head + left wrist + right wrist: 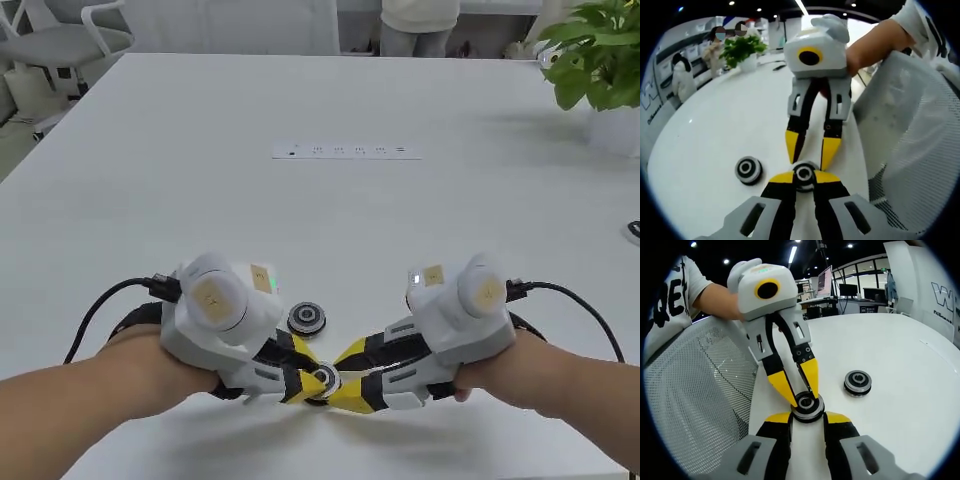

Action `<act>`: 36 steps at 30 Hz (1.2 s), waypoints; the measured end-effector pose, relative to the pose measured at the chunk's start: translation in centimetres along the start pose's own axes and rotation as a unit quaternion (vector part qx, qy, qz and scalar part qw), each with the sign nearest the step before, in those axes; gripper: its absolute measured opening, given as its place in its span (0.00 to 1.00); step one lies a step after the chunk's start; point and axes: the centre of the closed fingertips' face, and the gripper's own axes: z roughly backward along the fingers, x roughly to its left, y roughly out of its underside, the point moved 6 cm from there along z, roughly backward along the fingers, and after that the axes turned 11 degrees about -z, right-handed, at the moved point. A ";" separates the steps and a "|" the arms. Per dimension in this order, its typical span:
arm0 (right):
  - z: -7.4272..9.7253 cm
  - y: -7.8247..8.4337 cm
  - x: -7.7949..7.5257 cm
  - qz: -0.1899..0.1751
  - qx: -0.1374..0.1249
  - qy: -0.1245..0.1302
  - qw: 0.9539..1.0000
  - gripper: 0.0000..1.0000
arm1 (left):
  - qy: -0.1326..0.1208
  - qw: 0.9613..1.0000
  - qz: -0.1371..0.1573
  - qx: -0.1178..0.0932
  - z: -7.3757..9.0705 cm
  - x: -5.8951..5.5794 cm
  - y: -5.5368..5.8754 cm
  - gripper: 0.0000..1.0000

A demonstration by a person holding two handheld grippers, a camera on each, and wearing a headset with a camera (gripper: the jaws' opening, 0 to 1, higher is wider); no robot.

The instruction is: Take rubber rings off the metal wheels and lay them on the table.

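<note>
Both grippers meet at 6 o'clock in the head view, at the near edge of the table [200,150]. Left gripper [300,372] comes in from 9 o'clock, right gripper [348,378] from 3 o'clock. The wheel [322,380] sits between their yellow tips.

Left gripper view: own jaws are closed on the wheel [804,175], one tip touching each side. The right gripper [811,149] reaches down from 12 o'clock, tips at the wheel's far edge.

Right gripper view: own jaws clamp the same wheel [807,405] from 5 and 7 o'clock. The left gripper [797,384] points down from 11 o'clock, narrow tips pinching the far rim. The rubber ring [797,409] is on the wheel, a dark band round the rim.

The second wheel [306,318] lies flat on the table just beside the first, at 11 o'clock from it, touching neither gripper.

A mesh chair [700,390] is close behind the left gripper.

Further out at 12 o'clock a socket strip [346,151] is set flush in the table. Plant [595,55] stands at 2 o'clock, near the far right corner. A person [420,20] stands beyond the far edge. Nothing lies between the grippers and the wheels.
</note>
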 end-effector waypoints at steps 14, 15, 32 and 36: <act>0.1 0.1 0.0 -0.015 0.001 0.003 1.000 0.20 | -0.001 1.000 -0.002 0.000 0.0 0.0 0.0 0.13; 0.1 0.1 0.0 -0.016 0.002 0.003 1.000 0.20 | -0.001 1.000 -0.002 0.000 0.0 0.0 0.0 0.13; 0.4 0.5 0.0 -0.015 0.014 0.009 1.000 0.10 | -0.002 1.000 -0.003 0.000 0.1 0.0 0.1 0.13; 0.4 0.5 0.1 -0.017 0.013 0.009 1.000 0.09 | -0.003 1.000 -0.003 0.000 0.1 0.0 0.1 0.13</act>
